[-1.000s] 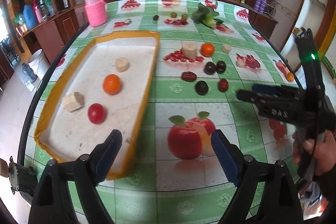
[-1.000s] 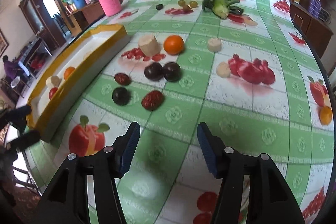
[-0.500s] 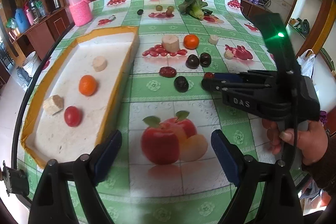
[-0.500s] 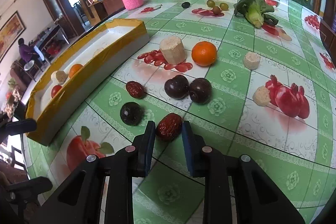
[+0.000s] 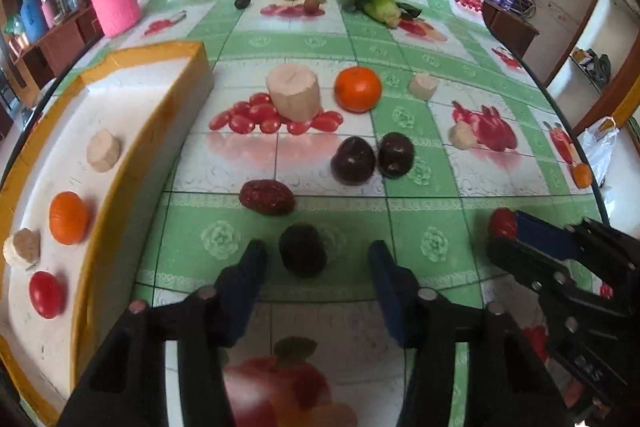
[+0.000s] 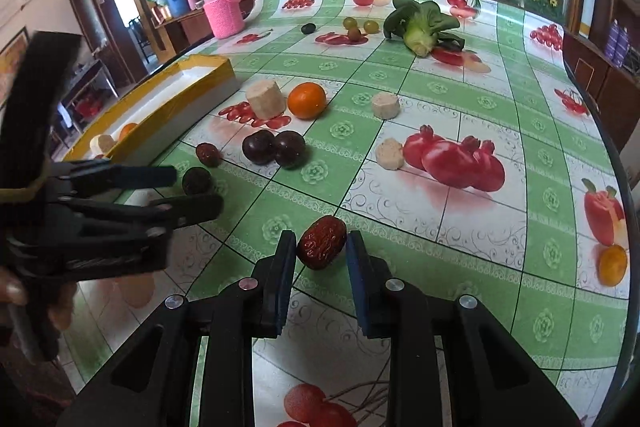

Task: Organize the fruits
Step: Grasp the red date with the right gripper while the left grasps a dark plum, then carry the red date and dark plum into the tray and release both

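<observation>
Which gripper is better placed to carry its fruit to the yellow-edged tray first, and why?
Right. The right gripper is already shut on the red date, while the left gripper is closing around the dark fruit, pads not touching.

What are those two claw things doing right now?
Left gripper: closing around a dark fruit, pads not yet touching it.
Right gripper: shut on a red date.

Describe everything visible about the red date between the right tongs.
The red date is a small, wrinkled, glossy dark-red oval, tilted with one end up. It sits between the blue pads of the right tongs, which are shut on it, above the green-and-white tablecloth. Whether it still touches the cloth cannot be told.
</observation>
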`<state>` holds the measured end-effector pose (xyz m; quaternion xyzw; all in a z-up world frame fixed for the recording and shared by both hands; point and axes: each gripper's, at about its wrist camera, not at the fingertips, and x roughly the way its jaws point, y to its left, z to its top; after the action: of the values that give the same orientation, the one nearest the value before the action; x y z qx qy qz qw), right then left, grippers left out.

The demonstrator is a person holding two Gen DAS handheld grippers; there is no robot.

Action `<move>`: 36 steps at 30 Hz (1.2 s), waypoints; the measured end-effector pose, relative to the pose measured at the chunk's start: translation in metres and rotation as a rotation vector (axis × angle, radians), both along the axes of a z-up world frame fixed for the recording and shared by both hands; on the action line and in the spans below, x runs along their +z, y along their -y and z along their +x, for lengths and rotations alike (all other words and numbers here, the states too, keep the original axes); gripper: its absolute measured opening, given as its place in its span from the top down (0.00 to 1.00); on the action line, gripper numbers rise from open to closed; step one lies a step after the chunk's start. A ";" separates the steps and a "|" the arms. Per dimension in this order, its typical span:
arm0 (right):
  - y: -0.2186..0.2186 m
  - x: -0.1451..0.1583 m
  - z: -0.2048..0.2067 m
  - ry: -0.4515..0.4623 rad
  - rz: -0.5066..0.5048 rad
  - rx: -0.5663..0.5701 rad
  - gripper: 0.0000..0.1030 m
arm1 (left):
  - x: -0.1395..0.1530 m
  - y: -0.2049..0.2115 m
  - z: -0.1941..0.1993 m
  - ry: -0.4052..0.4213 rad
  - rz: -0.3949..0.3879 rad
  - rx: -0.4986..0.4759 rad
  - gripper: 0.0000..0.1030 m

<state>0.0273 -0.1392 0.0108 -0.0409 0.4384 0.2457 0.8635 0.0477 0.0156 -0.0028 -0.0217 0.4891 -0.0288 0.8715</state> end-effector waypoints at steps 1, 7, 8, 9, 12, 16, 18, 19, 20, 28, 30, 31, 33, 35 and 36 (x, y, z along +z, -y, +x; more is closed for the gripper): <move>0.000 0.000 0.000 0.001 0.005 -0.002 0.75 | 0.000 0.000 0.001 0.009 -0.007 -0.008 0.66; 0.002 -0.002 0.001 -0.001 0.014 -0.019 0.75 | 0.003 -0.010 -0.006 0.025 -0.055 -0.021 0.78; 0.003 -0.002 0.001 -0.002 0.015 -0.022 0.75 | 0.006 -0.010 -0.010 0.029 -0.057 -0.026 0.78; 0.004 -0.001 0.000 -0.002 0.014 -0.025 0.75 | 0.009 -0.009 -0.013 0.034 -0.056 -0.034 0.78; 0.007 0.003 -0.004 0.003 0.011 -0.041 0.75 | 0.018 -0.005 -0.026 0.053 -0.060 -0.070 0.78; 0.012 0.011 -0.011 0.011 0.009 -0.064 0.75 | 0.030 -0.004 -0.045 0.067 -0.104 -0.107 0.78; 0.014 0.016 -0.016 0.016 0.010 -0.074 0.75 | 0.036 -0.007 -0.052 0.077 -0.125 -0.111 0.78; 0.015 0.018 -0.018 0.016 0.009 -0.081 0.75 | 0.039 -0.009 -0.056 0.081 -0.136 -0.111 0.78; 0.016 0.020 -0.021 0.017 0.011 -0.090 0.75 | 0.042 -0.011 -0.060 0.087 -0.148 -0.111 0.78; 0.012 0.030 -0.032 0.015 0.007 -0.122 0.75 | 0.059 -0.033 -0.083 0.133 -0.172 -0.097 0.78; 0.005 0.033 -0.033 0.022 -0.002 -0.108 0.75 | 0.061 -0.041 -0.088 0.142 -0.171 -0.081 0.78; 0.000 0.034 -0.034 0.026 -0.006 -0.098 0.75 | 0.062 -0.046 -0.089 0.145 -0.171 -0.075 0.78; -0.014 0.037 -0.035 0.034 -0.012 -0.071 0.75 | 0.063 -0.056 -0.093 0.152 -0.168 -0.056 0.78; -0.029 0.040 -0.034 0.041 -0.013 -0.040 0.75 | 0.065 -0.069 -0.097 0.158 -0.168 -0.032 0.78; -0.037 0.041 -0.034 0.043 -0.013 -0.024 0.75 | 0.065 -0.075 -0.099 0.161 -0.168 -0.022 0.78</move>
<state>-0.0066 -0.1023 0.0517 -0.0464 0.4219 0.2317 0.8753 -0.0515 0.0908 0.0622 -0.0872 0.4135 -0.0809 0.9027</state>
